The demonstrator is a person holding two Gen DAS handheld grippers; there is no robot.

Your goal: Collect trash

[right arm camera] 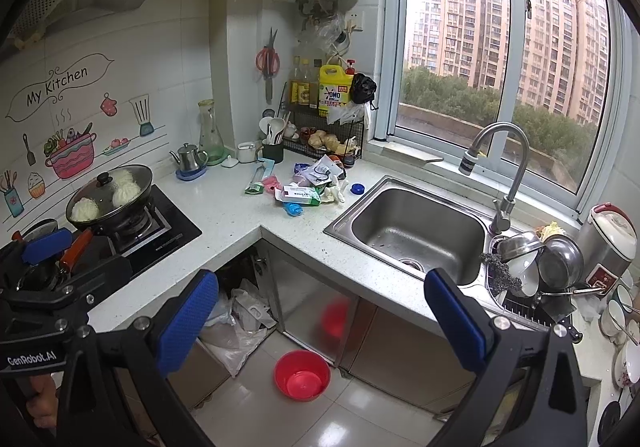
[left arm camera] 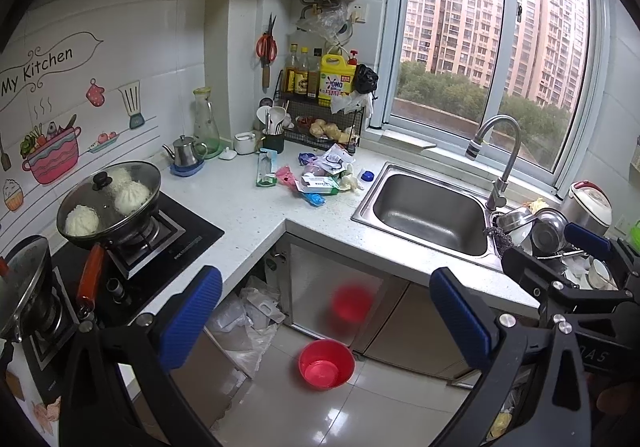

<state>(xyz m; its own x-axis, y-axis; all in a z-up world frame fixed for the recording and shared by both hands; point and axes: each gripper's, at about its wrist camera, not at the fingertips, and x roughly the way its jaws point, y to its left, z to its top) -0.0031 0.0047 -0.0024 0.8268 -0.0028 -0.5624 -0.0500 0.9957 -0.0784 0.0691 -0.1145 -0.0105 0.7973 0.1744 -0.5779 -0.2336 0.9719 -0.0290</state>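
Both grippers hang over the floor with blue pads spread wide and nothing between them: the left gripper (left arm camera: 326, 321) and the right gripper (right arm camera: 322, 319). The trash pile (right arm camera: 310, 183) lies on the white tabletop (right arm camera: 240, 219) at twelve o'clock, left of the sink (right arm camera: 416, 231). The wall sticker (right arm camera: 58, 85) reads "My Kitchen", the yellow jug (right arm camera: 335, 89) "OMO"; the other tool's body says "GenRobot.AI".
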